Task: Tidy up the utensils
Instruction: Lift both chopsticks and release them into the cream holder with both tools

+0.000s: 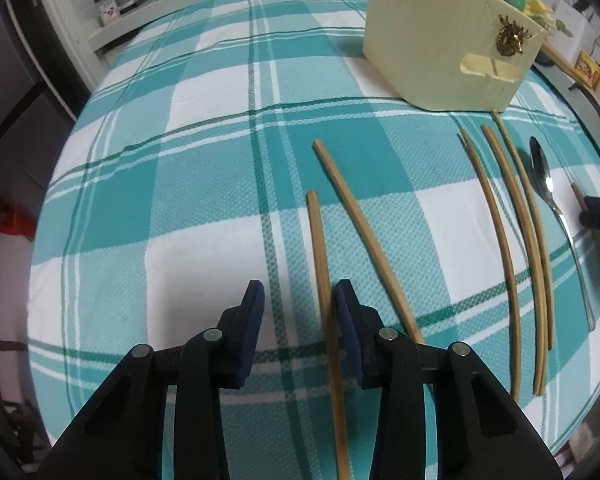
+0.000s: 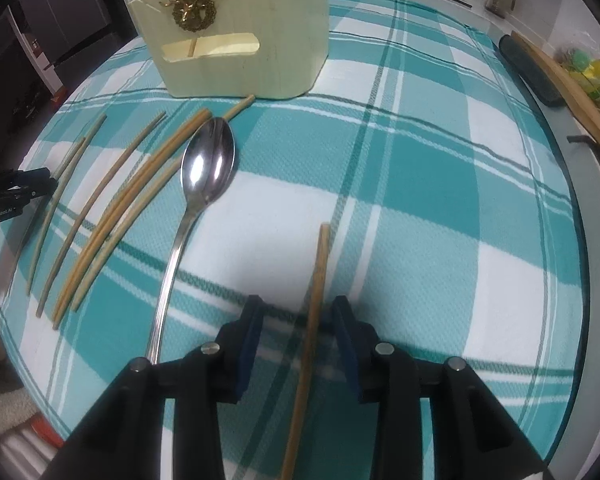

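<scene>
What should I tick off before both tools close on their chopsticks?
1. Left tool open: ok.
2. Left chopstick between its pads: ok, though it lies close against one pad.
3. Right tool open: ok.
4. Right chopstick between its pads: ok, with a gap on both sides.
5. Spoon apart from the right chopstick: ok.
6. Holder upright: ok; room inside it: cannot tell.
</scene>
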`<state>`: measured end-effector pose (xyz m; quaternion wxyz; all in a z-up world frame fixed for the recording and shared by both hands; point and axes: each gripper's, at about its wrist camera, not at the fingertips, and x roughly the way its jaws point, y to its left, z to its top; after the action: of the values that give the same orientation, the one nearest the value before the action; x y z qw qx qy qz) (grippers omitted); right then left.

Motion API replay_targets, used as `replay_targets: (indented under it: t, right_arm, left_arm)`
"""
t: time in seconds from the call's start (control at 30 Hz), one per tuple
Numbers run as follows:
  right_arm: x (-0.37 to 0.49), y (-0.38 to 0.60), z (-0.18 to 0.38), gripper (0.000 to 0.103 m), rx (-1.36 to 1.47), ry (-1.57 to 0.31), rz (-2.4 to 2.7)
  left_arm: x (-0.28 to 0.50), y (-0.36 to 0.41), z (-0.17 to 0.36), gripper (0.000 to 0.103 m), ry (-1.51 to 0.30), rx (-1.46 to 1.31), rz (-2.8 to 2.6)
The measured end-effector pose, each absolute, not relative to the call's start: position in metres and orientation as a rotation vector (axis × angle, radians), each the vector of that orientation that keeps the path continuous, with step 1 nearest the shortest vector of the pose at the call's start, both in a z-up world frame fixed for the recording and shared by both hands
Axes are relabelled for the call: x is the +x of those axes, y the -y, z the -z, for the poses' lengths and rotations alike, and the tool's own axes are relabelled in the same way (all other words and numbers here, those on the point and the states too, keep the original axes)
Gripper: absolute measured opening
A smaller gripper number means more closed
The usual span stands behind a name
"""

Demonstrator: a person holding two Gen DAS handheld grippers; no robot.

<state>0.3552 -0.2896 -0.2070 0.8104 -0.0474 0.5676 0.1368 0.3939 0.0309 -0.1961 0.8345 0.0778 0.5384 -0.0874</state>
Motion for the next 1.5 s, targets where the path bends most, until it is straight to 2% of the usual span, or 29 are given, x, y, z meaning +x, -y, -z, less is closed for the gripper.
replay_targets:
  t: [0.03,0.07,0.1,0.17,0.33,0.6,0.73,1.07,1.5]
  right_arm:
    - [0.362,0.286,0.207,0.031,-0.113,-1.207,-0.287]
    - [0.369,0.283,0.207,0.019,-0.131,-1.210,-0.277]
    - [0.375,0.281,0.207,0.007,-0.138,-1.213,-0.269]
    - [0.385,0.281,0.207,0.007,-0.118,-1.225,-0.255]
    - [0.388,0.290,0.181,0.007,-0.029,-1.138,-0.254]
    - [0.341,0.299,0.072,0.007,0.050,-0.852,-0.313]
    - [0.314,0.298,0.030,0.007,0.043,-0.727,-0.327]
    - [0.288,0.284,-0.020,0.007,0.030,-0.525,-0.304]
    - [0.330,0.278,-0.101,0.007,0.030,-0.389,-0.303]
  left_arm:
    - [0.399,-0.029,0.196,0.028,-1.147,0.165,0.188]
    - [0.403,-0.028,0.196,0.022,-1.150,0.163,0.194]
    - [0.407,-0.025,0.195,0.006,-1.150,0.173,0.189]
    - [0.412,-0.023,0.193,0.004,-1.137,0.186,0.177]
    - [0.404,-0.040,0.155,0.004,-1.025,0.032,0.192]
    - [0.356,-0.058,0.057,0.005,-0.761,-0.078,0.245]
    - [0.331,-0.062,0.026,0.005,-0.670,-0.115,0.273]
    - [0.314,-0.054,-0.010,0.004,-0.568,-0.125,0.301]
    - [0.354,-0.023,-0.092,0.004,-0.457,-0.126,0.367]
